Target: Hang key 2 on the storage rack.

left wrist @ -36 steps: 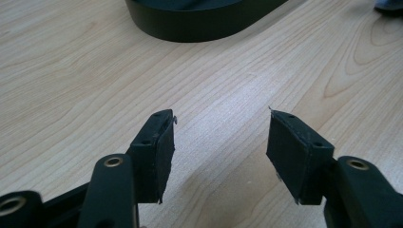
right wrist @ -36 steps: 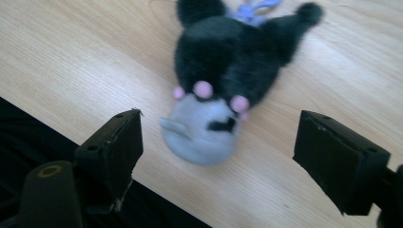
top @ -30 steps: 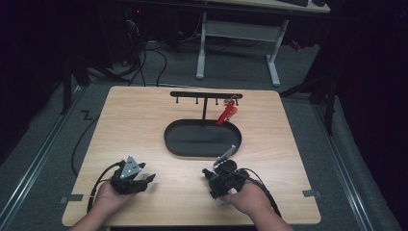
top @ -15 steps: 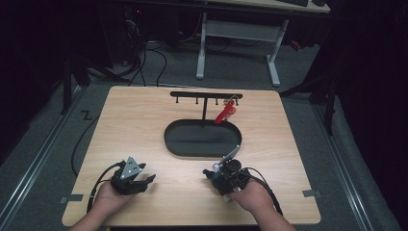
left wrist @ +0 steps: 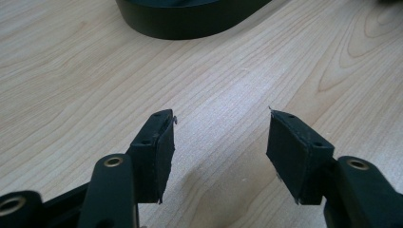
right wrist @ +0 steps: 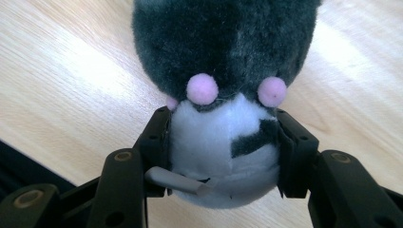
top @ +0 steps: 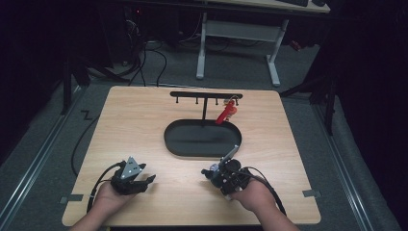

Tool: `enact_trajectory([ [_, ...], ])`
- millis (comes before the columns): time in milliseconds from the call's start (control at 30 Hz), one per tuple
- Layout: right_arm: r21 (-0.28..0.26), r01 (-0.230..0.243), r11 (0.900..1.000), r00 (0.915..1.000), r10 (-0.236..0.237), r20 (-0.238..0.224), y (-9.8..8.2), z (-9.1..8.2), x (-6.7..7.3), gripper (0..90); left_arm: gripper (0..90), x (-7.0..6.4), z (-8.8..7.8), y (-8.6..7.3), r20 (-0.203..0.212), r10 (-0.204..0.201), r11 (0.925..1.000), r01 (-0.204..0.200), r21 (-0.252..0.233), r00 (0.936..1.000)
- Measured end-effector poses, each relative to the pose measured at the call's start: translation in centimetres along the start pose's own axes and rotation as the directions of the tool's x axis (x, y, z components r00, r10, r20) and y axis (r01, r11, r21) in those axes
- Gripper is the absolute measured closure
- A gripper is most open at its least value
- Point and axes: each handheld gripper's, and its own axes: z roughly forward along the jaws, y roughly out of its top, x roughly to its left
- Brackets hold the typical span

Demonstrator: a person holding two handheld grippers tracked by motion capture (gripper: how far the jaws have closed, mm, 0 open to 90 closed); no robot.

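The right claw (right wrist: 223, 142) has just been closing, and its two black pads now press on either side of a plush toy (right wrist: 223, 95), a dark grey and white thing with small pink pompoms and a grey strap end poking out beside one pad. In the high view this right claw (top: 222, 174) and the toy sit on the wooden bench (top: 144, 130) just in front of the black oval tray (top: 202, 139), near its right end, with the toy's grey strap (top: 230, 155) slanting up toward the tray's rim. The left claw (top: 144, 181) rests on the bench well to the left of the tray and nearer the person. Its jaws stand well apart with only bare wood between them, as the left gripper view shows (left wrist: 218, 142). A black rack (top: 206, 96) rises behind the tray, and a red item (top: 225, 114) hangs from it.
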Motion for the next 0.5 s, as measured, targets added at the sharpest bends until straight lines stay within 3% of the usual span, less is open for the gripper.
enact_trajectory([
  [33, -0.008, 0.02, 1.0, 0.9998, -0.02, -0.005, 0.1, -0.4, -0.3, 48.9, 42.5, 0.0, 0.0, 0.0, 0.0, 0.0, 1.0, 0.0, 0.0, 1.0],
  [67, 0.004, -0.016, 1.0, 0.9999, 0.016, -0.006, 0.1, -0.8, -0.1, 48.9, 42.5, 0.0, 0.0, 0.0, 0.001, 0.0, 1.0, 0.0, -0.001, 1.0],
  [100, -0.009, 0.011, 1.0, 0.9999, -0.011, -0.001, 0.1, -1.1, -0.4, 48.9, 42.5, 0.0, 0.0, 0.0, 0.002, 0.001, 1.0, -0.001, -0.001, 1.0],
  [333, -0.021, -0.02, 1.0, 0.9998, 0.02, -0.009, 0.6, -3.5, -1.3, 49.0, 42.5, -0.1, 0.0, 0.1, 0.001, 0.006, 1.0, -0.006, -0.001, 1.0],
  [500, -0.03, -0.014, 0.999, 0.9999, 0.014, -0.008, 1.1, -4.7, -2.0, 49.0, 42.2, 0.0, 0.0, 0.1, -0.001, 0.006, 0.9999, -0.006, -0.011, 1.0],
])
